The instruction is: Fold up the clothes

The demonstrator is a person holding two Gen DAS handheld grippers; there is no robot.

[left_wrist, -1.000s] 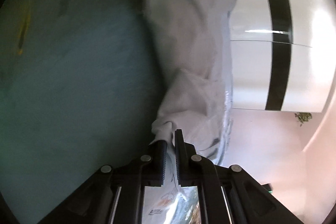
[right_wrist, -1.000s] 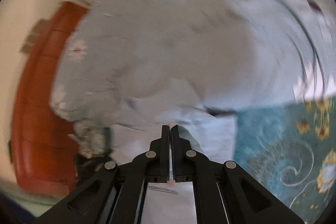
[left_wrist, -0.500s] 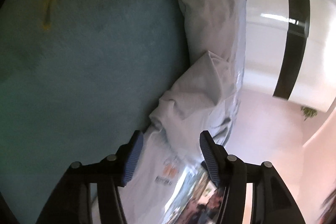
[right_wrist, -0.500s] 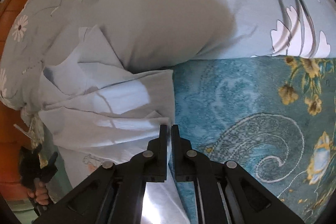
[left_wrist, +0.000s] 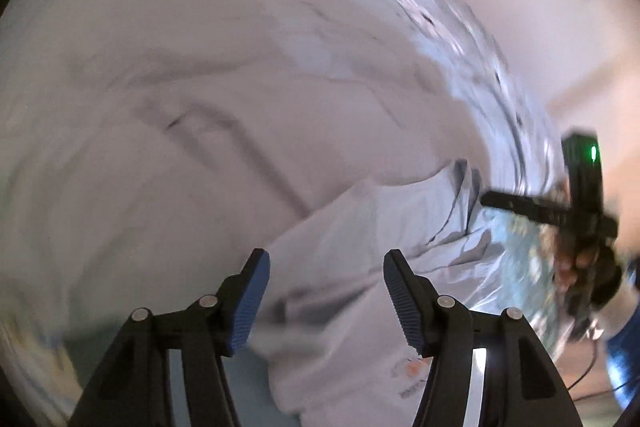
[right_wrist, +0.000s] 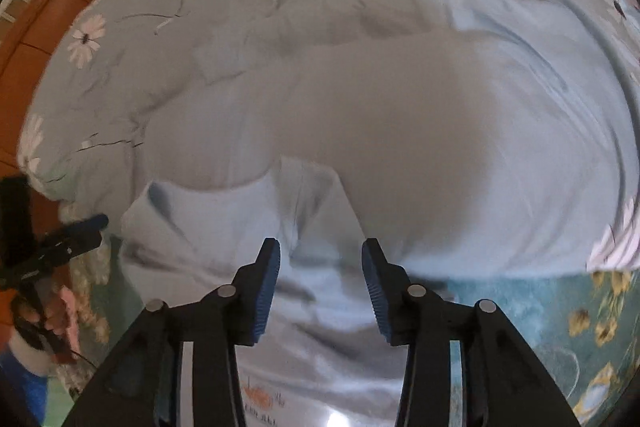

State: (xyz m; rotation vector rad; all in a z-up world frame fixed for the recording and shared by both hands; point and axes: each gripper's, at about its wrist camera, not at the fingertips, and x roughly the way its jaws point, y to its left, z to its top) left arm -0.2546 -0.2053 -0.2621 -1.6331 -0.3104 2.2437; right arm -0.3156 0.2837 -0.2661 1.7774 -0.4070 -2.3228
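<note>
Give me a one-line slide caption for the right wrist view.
Open right gripper hovers above a pale blue T-shirt beside a floral duvet.

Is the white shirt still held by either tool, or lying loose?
Loose. The white shirt lies crumpled on the bed; both the left tool and the right tool have just been opening, pads clear of it.

I can read no text here. The white garment [right_wrist: 224,227] below my jaws carries an orange print [right_wrist: 258,395] with a line of small dark letters [right_wrist: 260,415] under it, too blurred to make out from either wrist view.
</note>
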